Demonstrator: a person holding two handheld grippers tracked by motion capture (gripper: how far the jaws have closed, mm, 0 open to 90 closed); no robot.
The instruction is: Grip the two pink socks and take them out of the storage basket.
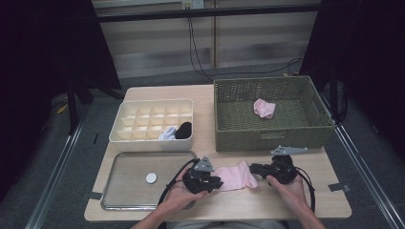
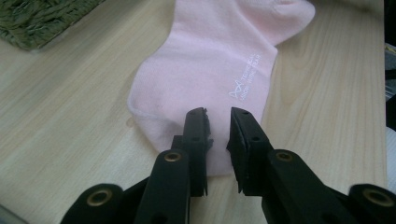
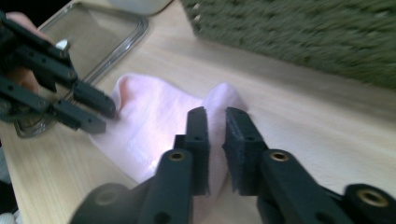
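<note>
Soft pink cloth sock (image 2: 205, 65), matt wooden table (image 2: 70, 107), woven basket (image 1: 272, 114)

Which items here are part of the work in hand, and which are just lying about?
In use:
pink sock flat on the table
left gripper at one end
right gripper at the other

Lying about:
green basket with a second pink sock
divided box
metal tray

bare desk (image 1: 267, 198) in front of the sock (image 1: 235, 176); basket (image 1: 272, 136) wall blocks behind, tray (image 1: 125, 202) rim at left.
</note>
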